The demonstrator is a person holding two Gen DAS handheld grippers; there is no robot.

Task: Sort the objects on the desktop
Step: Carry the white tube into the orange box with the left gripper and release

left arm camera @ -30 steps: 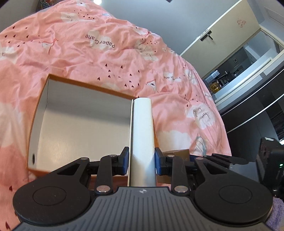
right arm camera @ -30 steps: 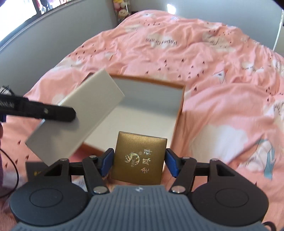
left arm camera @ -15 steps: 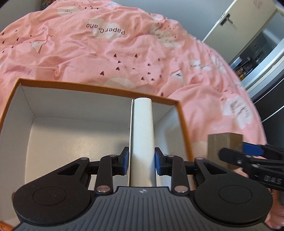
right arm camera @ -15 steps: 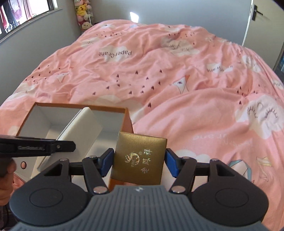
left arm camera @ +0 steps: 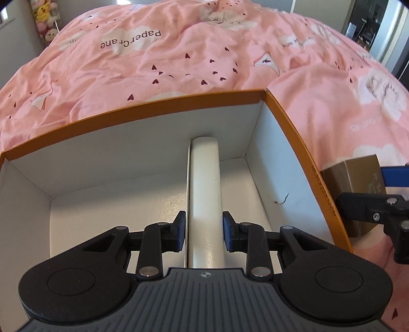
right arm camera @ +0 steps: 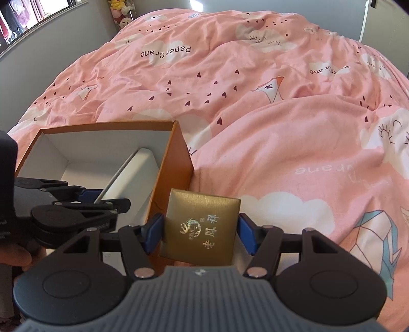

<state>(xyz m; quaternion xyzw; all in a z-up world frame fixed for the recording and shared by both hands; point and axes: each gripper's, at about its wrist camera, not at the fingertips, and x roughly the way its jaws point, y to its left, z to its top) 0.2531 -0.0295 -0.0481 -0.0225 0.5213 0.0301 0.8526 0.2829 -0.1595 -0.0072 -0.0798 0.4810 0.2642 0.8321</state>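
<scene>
An open orange box [left arm camera: 294, 132] with a white inside lies on the pink bedspread; it also shows in the right wrist view [right arm camera: 176, 158]. My left gripper [left arm camera: 204, 231] is shut on a flat white box [left arm camera: 205, 178], held on edge low inside the orange box; the white box [right arm camera: 130, 173] and the left gripper [right arm camera: 99, 201] show in the right wrist view. My right gripper [right arm camera: 200, 233] is shut on a gold box [right arm camera: 200, 229] with printed characters, held just outside the orange box's right wall. The gold box [left arm camera: 355, 184] shows at the right in the left wrist view.
The pink bedspread [right arm camera: 268, 102] with hearts and clouds spreads all around. Plush toys [right arm camera: 120, 12] sit by the grey wall at the far end. A dark doorway [left arm camera: 370, 25] lies at the far right.
My left gripper has lowered the white box down into the orange box. My right gripper has moved with the gold box closer to the orange box's right wall.
</scene>
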